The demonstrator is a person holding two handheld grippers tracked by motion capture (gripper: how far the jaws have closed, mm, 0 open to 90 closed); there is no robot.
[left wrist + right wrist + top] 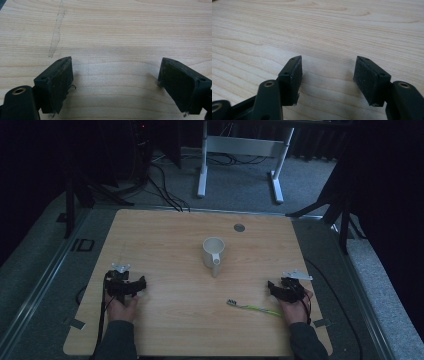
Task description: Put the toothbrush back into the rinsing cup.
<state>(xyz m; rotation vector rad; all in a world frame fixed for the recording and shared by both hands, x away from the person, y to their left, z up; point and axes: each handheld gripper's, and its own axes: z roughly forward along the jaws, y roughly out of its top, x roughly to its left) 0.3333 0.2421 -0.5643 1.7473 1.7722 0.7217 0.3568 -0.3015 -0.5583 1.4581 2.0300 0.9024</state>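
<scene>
The toothbrush [252, 308] is too small and dim to make out its bristles. The mug [213, 252] hides its own far wall. The bottom edge cuts off both forearms, and darkness swallows the room behind the table [165, 240].

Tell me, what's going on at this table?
A person sits at a wooden table with a black two-jaw gripper in each hand. The left gripper and right gripper both rest near the table's front edge, jaws open, holding nothing. A white mug stands upright mid-table, and a green toothbrush lies flat close to the right gripper. Neither has been touched yet.
</scene>
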